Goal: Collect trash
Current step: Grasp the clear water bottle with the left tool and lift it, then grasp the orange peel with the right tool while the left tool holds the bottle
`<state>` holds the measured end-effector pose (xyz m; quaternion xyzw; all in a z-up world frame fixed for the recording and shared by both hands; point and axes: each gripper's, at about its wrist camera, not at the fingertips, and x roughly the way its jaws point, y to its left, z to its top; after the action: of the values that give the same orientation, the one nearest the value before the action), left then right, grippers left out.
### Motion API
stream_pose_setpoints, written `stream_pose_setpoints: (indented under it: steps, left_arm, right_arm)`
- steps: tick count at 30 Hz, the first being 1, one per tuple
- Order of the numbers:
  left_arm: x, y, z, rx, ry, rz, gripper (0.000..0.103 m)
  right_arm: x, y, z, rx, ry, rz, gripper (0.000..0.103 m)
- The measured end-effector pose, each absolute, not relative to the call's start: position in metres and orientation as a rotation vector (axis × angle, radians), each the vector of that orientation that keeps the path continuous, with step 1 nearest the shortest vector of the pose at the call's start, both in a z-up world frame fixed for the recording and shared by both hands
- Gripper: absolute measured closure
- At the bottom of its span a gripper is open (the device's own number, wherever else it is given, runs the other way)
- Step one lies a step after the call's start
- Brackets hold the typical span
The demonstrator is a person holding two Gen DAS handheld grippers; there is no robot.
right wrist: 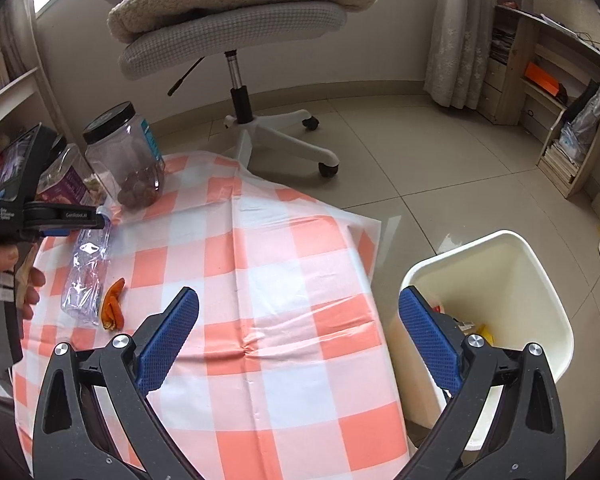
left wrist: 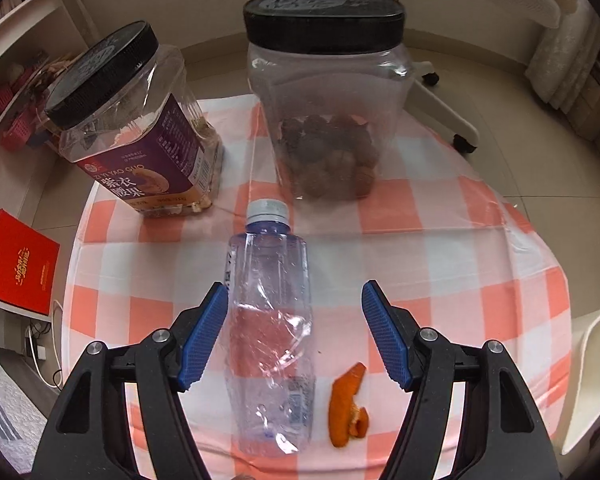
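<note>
Left wrist view: left gripper point(left wrist: 294, 336) stands open and empty above a crushed clear bottle point(left wrist: 270, 332) lying on the checked tablecloth point(left wrist: 440, 240), orange peel point(left wrist: 348, 406) just beside it; two black-lidded jars point(left wrist: 324, 96) stand beyond. Right wrist view: right gripper point(right wrist: 298, 336) is wide open, empty, over the table edge beside a cream bin point(right wrist: 512, 280) holding scraps.

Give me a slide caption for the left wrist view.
Open left gripper above a crushed bottle lying beside orange peel on the checked cloth, two jars behind.
</note>
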<state>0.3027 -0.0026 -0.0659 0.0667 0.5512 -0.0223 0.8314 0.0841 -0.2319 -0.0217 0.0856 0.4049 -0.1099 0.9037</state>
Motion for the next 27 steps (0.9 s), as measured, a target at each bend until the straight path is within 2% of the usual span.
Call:
stream_pose_setpoints:
  steps: [7,10,13,18,27]
  left_arm:
    - [0.349,0.022,-0.105,0.105,1.321,-0.048,0.036]
    - [0.355,0.03,-0.12,0.046,1.362,-0.093,0.046]
    - [0.348,0.036,-0.12,0.013,1.335,-0.124,0.048]
    - [0.313,0.064,-0.092,-0.058,1.228,-0.155,0.048]
    - [0.212,0.132,-0.009,-0.128,1.034,-0.096,0.048]
  right_arm:
    - [0.111,-0.198,-0.041,0.137,0.907,-0.11,0.007]
    - [0.118,-0.184,-0.045,0.133,0.922,-0.048,0.007]
    - [0.126,-0.171,-0.048,0.133,0.931,0.016,0.007]
    - [0.147,-0.151,-0.063,0.209,0.997,0.133,0.007]
    - [0.191,-0.082,-0.099,0.283,1.087,0.242,0.008]
